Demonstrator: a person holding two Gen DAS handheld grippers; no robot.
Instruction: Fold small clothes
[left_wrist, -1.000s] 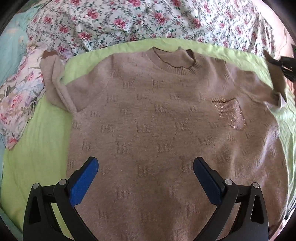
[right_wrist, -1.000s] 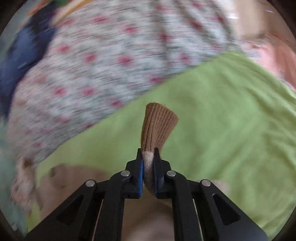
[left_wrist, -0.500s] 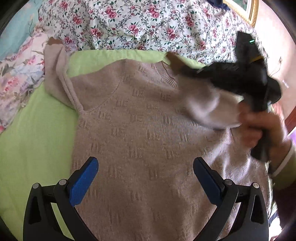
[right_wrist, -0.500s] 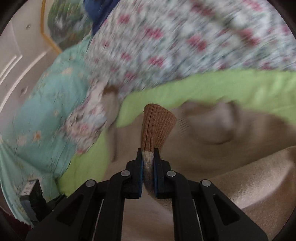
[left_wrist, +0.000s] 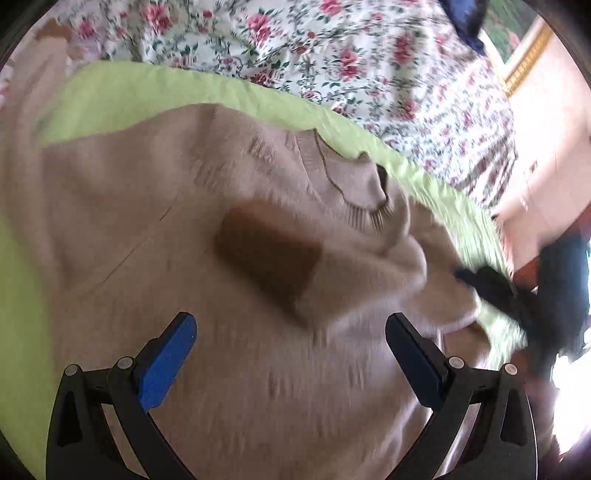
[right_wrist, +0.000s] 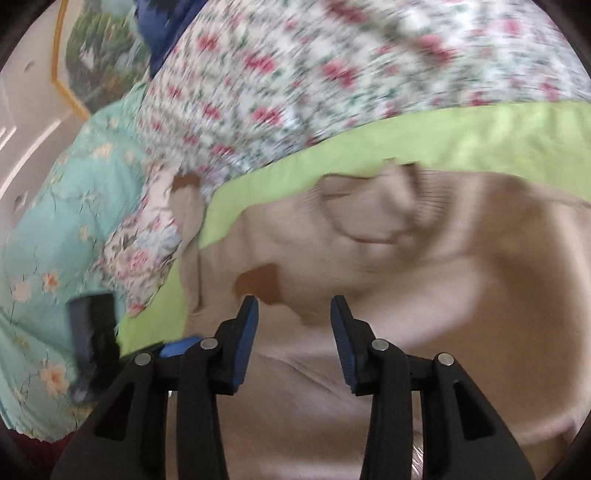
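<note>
Reading both wrist views: I see the beige knitted sweater (left_wrist: 147, 229) lying on the lime-green sheet (left_wrist: 122, 88) over the bed, one sleeve folded across its chest, dark-brown ribbed cuff (left_wrist: 269, 254) lying near the collar. My left hand-held gripper (left_wrist: 291, 354) hangs above it, fingers spread, empty. My right hand-held gripper (right_wrist: 293, 332) is parted too, cuff just ahead, released. Floral quilt (left_wrist: 332, 48) lies beyond.

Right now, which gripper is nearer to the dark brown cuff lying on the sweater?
Right, probably. The right gripper hovers just short of the brown cuff, jaws open. The left gripper hangs above the sweater, farther from it.
</note>
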